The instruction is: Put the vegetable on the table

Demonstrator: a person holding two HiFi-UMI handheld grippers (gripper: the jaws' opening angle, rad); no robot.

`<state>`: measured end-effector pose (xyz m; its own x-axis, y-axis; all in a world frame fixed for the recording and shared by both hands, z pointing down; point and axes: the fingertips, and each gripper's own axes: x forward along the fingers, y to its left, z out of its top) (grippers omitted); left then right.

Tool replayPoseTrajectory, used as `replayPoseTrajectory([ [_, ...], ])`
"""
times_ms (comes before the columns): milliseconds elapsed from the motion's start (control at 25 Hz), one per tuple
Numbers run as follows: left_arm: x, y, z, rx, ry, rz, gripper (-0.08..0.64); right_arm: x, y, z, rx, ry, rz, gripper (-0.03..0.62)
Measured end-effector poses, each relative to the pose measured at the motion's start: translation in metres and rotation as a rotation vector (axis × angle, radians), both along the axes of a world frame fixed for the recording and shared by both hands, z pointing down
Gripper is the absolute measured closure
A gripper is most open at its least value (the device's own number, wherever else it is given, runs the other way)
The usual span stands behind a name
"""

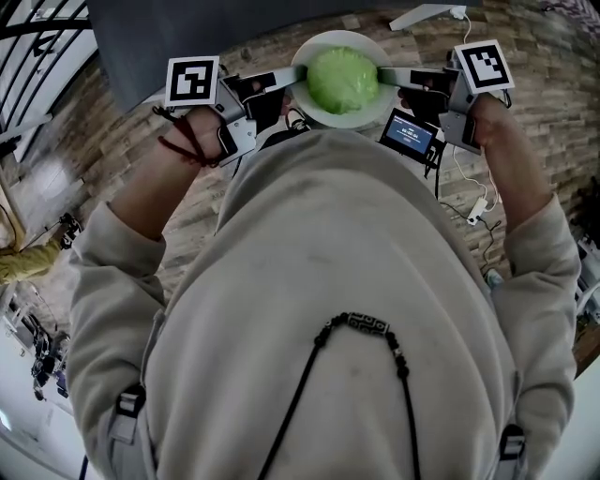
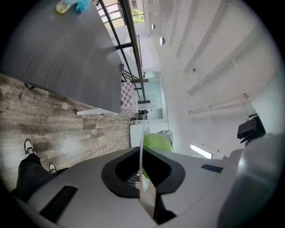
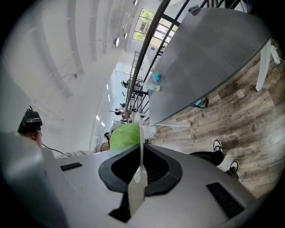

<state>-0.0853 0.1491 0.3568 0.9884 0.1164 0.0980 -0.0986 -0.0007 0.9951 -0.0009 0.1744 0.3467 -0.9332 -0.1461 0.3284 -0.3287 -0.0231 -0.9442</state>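
Cabbage (image 1: 342, 81) is what you are carrying: a pale green, nearly ball-shaped head resting in the middle of a white plate (image 1: 311, 49). It looks as broad as it is long from above, so no long axis shows, and you cannot tell which way its stem end points.

Your left gripper (image 1: 292, 79) has its jaws pressed together on the plate's left rim, and your right gripper (image 1: 384, 75) pinches the opposite rim in the same way. Both reach in roughly level, so the plate hangs between them in front of your chest, above the wood-plank floor (image 1: 234, 192).

In the left gripper view the plate (image 2: 143, 142) appears edge-on as a thin white line running into the closed jaws of the left gripper (image 2: 143, 178), with the cabbage (image 2: 156, 141) bulging beside it. The right gripper view shows the same: the rim (image 3: 140, 147) clamped in the right gripper (image 3: 139, 178), with the cabbage (image 3: 124, 136) to one side.

The grey table (image 1: 187, 28) lies just beyond the plate's far rim, and the cabbage is not on the tabletop.
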Motion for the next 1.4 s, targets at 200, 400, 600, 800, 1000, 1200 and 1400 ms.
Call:
replayPoseTrajectory([
  [200,-0.003,-0.002,0.002,0.026,0.001,-0.008,0.543,-0.002,-0.002,0.003,0.014,0.006,-0.01,0.565],
  [400,-0.008,-0.004,0.002,0.025,0.001,-0.031,0.543,-0.006,-0.006,0.003,0.019,0.0,-0.027,0.565],
  [600,-0.012,-0.007,0.004,0.034,0.009,-0.067,0.543,-0.01,-0.011,0.005,0.025,-0.002,-0.057,0.565],
  [800,-0.008,-0.017,-0.005,0.006,0.01,-0.106,0.543,-0.005,-0.025,-0.008,0.017,-0.004,-0.086,0.565],
  [1000,-0.006,-0.013,-0.006,0.021,-0.008,-0.115,0.543,-0.003,-0.021,-0.007,0.015,-0.007,-0.114,0.565],
  [1200,-0.005,-0.016,-0.002,0.045,-0.006,-0.159,0.543,-0.003,-0.028,-0.001,0.045,-0.011,-0.151,0.565],
  [1400,-0.009,-0.02,0.0,0.052,-0.005,-0.2,0.543,-0.003,-0.035,-0.002,0.067,-0.003,-0.177,0.565],
])
